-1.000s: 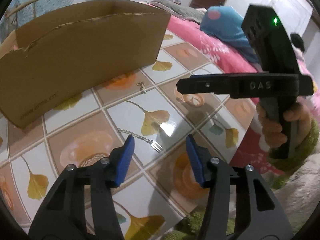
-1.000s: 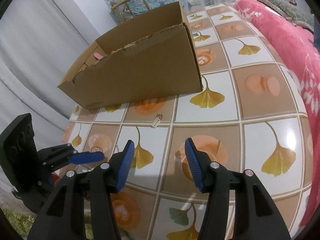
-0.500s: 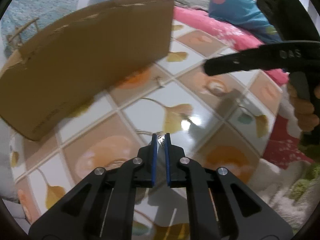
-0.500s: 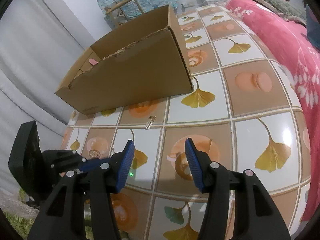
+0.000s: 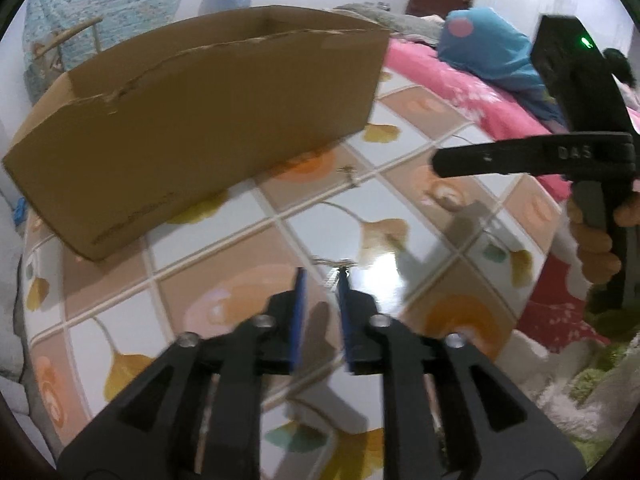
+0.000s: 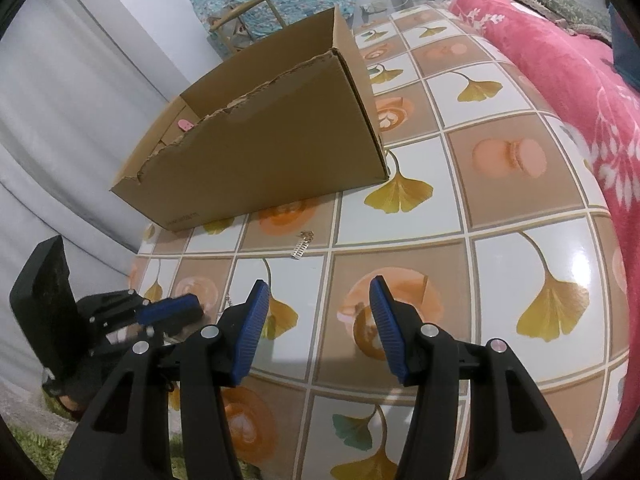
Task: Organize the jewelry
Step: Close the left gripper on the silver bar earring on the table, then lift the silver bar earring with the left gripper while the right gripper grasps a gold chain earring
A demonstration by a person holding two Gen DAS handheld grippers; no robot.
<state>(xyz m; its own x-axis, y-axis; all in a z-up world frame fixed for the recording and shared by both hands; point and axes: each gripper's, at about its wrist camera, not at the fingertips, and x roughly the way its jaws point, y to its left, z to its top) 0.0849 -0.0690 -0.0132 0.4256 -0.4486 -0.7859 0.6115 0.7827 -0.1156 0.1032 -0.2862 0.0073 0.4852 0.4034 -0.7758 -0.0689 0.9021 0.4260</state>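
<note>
A thin silver chain with a small pendant lies on the patterned table, right at the tips of my left gripper. The blue pads stand a small gap apart and blurred; whether they hold the chain is unclear. A second small silver piece lies near the open cardboard box; it also shows in the right wrist view. My right gripper is open and empty, hovering over the table in front of the box. The left gripper shows low at the left there.
The tiled tablecloth covers a round table. A pink floral blanket lies to the right, with a blue cushion. A pink item lies inside the box. A chair stands behind the box.
My left gripper closed over the chain, then its pads parted a little and it drew back and up. The right gripper stayed open, drifting slightly.
</note>
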